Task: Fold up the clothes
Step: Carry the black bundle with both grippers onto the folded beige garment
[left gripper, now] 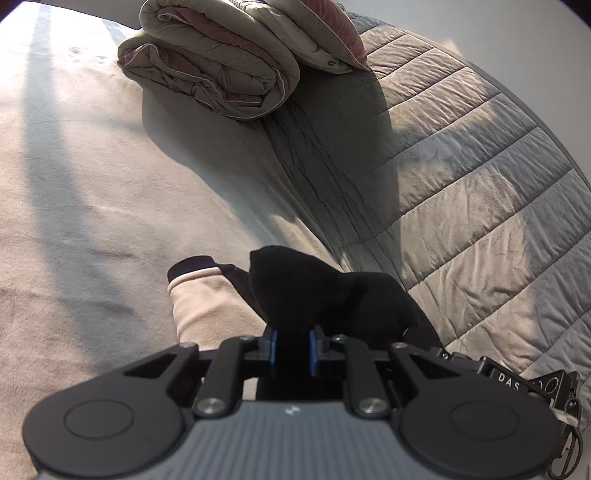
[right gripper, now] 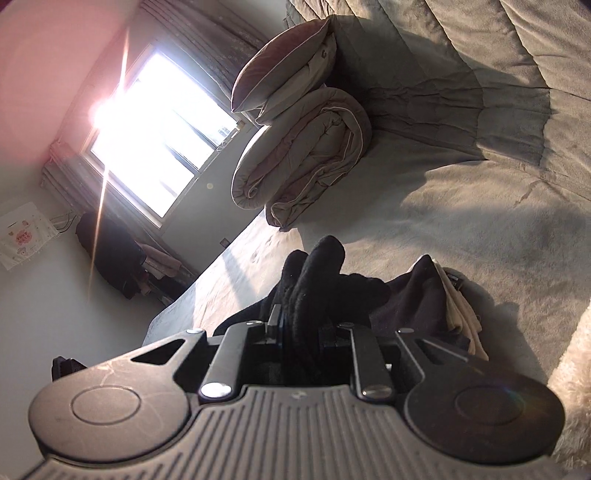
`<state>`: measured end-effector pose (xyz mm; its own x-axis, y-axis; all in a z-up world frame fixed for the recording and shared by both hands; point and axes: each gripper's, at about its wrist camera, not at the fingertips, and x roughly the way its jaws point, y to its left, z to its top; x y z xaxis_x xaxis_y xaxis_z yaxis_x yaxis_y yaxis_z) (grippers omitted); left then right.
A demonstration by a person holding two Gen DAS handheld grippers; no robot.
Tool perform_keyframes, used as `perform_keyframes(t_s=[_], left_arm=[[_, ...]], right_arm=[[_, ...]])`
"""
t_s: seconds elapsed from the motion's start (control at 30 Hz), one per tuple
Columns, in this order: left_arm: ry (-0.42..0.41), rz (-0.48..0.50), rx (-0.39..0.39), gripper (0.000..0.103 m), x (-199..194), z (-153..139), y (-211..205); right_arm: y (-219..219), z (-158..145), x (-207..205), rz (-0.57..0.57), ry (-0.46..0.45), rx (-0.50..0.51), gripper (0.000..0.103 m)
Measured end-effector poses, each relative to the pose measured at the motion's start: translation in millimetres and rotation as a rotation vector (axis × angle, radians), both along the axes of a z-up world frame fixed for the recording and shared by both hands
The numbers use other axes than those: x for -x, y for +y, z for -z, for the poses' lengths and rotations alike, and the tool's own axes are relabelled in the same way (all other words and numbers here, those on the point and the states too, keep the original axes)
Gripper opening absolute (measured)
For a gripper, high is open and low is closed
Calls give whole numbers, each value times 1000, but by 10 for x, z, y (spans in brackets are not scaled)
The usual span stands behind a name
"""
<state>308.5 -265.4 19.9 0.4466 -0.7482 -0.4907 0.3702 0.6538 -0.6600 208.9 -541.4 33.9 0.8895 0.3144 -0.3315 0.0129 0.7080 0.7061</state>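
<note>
A black and beige garment lies on the bed. In the left wrist view my left gripper (left gripper: 293, 349) is shut on a bunched black fold of the garment (left gripper: 314, 291), and a beige sleeve with a black cuff (left gripper: 199, 295) lies to its left. In the right wrist view my right gripper (right gripper: 301, 332) is shut on black folds of the same garment (right gripper: 317, 273), held above the bed. More black and beige cloth (right gripper: 436, 302) trails to the right. The fingertips of both grippers are hidden in the cloth.
A beige bed sheet (left gripper: 92, 206) spreads out under the grippers. A rolled quilt (left gripper: 210, 70) and a pillow (left gripper: 325, 33) lie at the far side, next to a grey quilted headboard (left gripper: 461, 177). A bright window (right gripper: 155, 125) and dark clothes (right gripper: 110, 254) stand beyond the bed's edge.
</note>
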Motion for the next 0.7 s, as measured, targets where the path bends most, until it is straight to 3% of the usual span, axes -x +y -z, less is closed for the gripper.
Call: perform_keyframes(t_s=[0.23, 0.37, 0.47, 0.63, 0.7], left_arm=[[11, -25, -35, 17, -454, 355, -230], [-28, -58, -98, 28, -500, 510, -367], [-121, -115, -137, 38, -395, 483, -355], [-357, -159, -194, 36, -237, 271, -391], [-403, -151, -208, 35, -235, 238, -450]], right_arm=[[-119, 312, -281, 37, -6, 83, 20], [-147, 506, -401, 77, 23, 163, 25], [-196, 588, -385, 114, 25, 189, 35], [-221, 384, -210, 199, -83, 275, 38], [-140, 308, -232, 189, -119, 322, 36]])
